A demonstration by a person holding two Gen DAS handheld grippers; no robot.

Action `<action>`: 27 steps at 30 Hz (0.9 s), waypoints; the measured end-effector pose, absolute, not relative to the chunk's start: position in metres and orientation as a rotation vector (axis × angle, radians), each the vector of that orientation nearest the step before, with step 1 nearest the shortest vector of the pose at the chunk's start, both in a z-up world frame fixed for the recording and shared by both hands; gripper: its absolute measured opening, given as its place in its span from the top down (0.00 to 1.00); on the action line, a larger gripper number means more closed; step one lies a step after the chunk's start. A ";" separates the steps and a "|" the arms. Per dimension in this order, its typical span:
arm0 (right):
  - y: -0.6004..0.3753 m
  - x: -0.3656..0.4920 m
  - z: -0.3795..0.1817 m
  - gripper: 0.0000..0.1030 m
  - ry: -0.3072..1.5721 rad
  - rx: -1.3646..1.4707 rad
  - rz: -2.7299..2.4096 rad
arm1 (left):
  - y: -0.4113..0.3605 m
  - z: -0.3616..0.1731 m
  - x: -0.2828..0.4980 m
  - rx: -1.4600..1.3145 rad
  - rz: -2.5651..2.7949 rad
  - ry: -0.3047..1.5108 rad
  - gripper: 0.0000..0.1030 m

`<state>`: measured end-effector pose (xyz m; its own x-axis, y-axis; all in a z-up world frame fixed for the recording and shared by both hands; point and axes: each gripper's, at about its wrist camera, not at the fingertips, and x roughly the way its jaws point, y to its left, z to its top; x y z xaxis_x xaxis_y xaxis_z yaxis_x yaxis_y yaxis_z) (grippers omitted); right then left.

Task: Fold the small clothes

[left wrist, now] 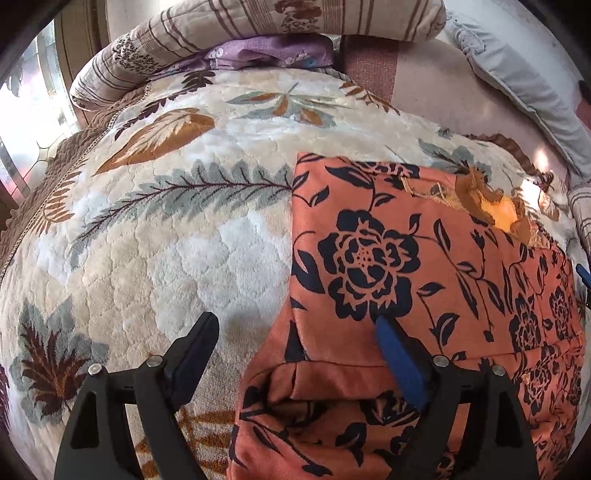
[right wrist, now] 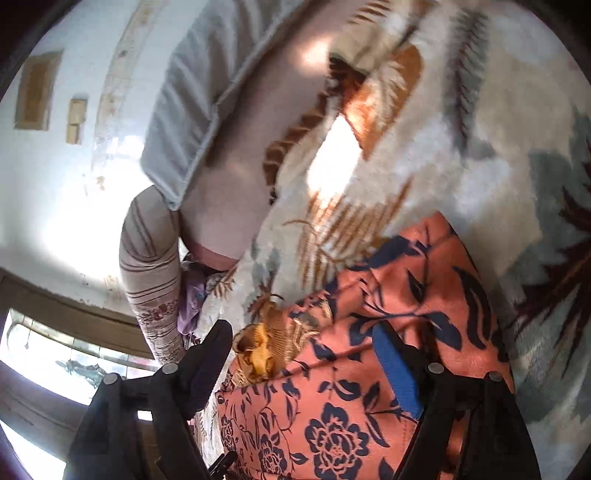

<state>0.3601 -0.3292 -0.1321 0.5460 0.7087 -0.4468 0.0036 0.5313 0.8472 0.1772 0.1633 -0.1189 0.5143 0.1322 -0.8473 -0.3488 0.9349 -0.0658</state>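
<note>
Orange cotton garment with a dark navy rose print (left wrist: 388, 258) lies flat on the plush cream bed blanket with leaf pattern (left wrist: 166, 240), partly folded: straight left edge, squared far corner, a doubled layer bunched along the near edge. A frayed yellow-brown embroidered patch (left wrist: 495, 206), maybe the neckline, sits at its far right.

Left claw (left wrist: 291, 347) is spread wide, holding nothing. It straddles the garment's left edge: the blue-padded finger (left wrist: 400, 365) is over the cloth, the black one (left wrist: 192, 365) over bare blanket. The near folded hem (left wrist: 332, 369) lies right between the jaws, just ahead of them. Can't tell if the pad touches the fabric or only hovers.

Right claw (right wrist: 295, 354) is also spread, empty. It comes in from the opposite side of the garment, tilted hard; the view is motion-blurred. Its blue pad (right wrist: 397, 373) is over the printed cloth, its black finger (right wrist: 207, 362) off the cloth edge, the embroidered patch (right wrist: 266, 350) sitting between the two.

Garment's long axis appears to run left-right across the bed, from one claw to the other, so each claw has its own end. My read: next fold turns on the near edge, and the left claw is better lined up for it. Risk: pinching only the top layer of that doubled hem.

Striped pillows (left wrist: 258, 26) and a grey cushion (left wrist: 517, 81) are at the far edge of the bed, well apart from the work.
</note>
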 end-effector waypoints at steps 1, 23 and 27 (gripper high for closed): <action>-0.330 0.363 -0.126 0.21 0.884 0.905 0.498 | 0.163 -0.113 0.175 -0.252 0.284 0.955 0.15; -0.337 0.290 -0.103 0.17 0.876 0.752 0.537 | 0.179 -0.075 0.114 -0.295 0.232 0.858 0.12; -0.351 0.213 -0.110 0.17 0.924 0.629 0.490 | 0.187 -0.073 0.051 -0.389 0.188 0.872 0.12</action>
